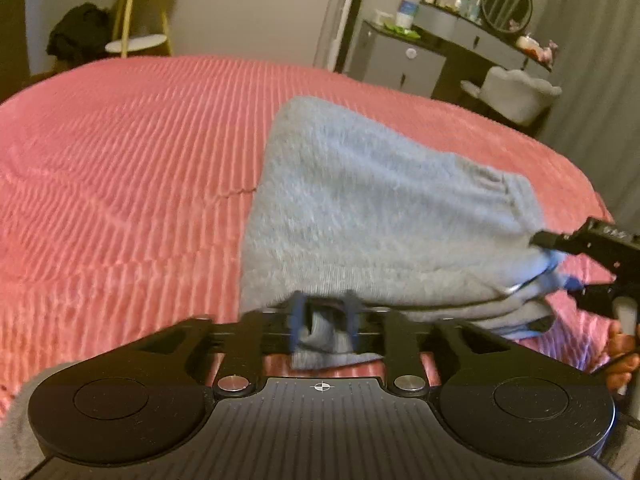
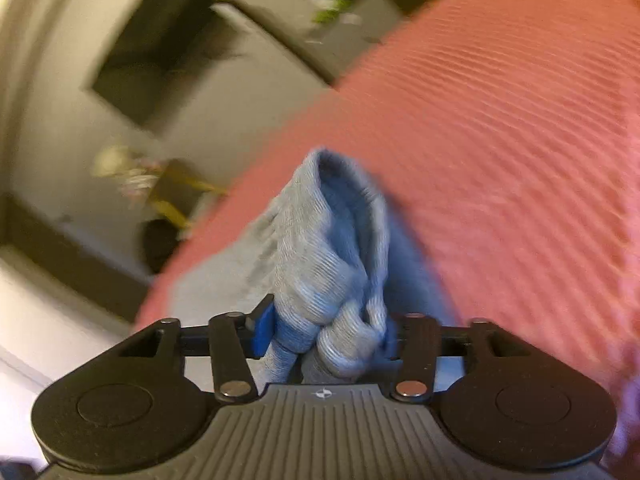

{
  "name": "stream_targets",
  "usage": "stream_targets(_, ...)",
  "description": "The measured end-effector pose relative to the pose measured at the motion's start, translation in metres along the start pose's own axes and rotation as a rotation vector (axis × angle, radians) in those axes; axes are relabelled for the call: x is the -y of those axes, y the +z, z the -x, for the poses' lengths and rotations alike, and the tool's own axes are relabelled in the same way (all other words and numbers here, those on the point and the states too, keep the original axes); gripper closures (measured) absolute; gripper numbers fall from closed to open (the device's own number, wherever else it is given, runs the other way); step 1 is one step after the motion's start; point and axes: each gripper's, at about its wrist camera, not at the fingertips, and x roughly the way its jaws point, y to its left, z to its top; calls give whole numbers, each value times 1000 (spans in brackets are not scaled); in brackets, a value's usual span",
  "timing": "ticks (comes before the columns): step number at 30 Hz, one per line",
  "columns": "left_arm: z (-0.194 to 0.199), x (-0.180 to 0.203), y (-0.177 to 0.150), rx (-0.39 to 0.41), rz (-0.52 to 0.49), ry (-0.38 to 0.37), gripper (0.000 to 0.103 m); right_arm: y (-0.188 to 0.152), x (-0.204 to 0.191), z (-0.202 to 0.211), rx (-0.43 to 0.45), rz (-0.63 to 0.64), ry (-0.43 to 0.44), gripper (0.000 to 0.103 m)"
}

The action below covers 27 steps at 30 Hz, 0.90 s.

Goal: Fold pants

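One bed with a pink ribbed cover; one pair of pants; two grippers in view. The pants are grey-blue knit, fuzzy, lying on the right part of the bed as the left wrist view shows it, doubled into several layers with stacked edges at the near right corner. Left gripper: jaws partly closed, blue pads pinching a small bunch of the near hem. Right gripper: jaws set wider, clamped on a thick gathered wad of the pants, which rises in a ridge ahead of it. Both views are motion-blurred.
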Motion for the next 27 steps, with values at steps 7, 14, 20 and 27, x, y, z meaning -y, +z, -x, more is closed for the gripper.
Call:
stream_targets(7, -5, -23, 31, 78, 139, 25, 45, 2, -5, 28, 215, 45, -15, 37)
stream_targets(14, -68, -6, 12, -98, 65, 82, 45, -34, -66, 21, 266, 507, -60, 36)
stream_targets(20, -54, 14, 14, -71, -55, 95, 50, -19, -54, 0, 156, 414, -176, 37)
stream_targets(27, -51, 23, 49, 71, -77, 91, 35, -27, -61, 13, 292, 448, -175, 37)
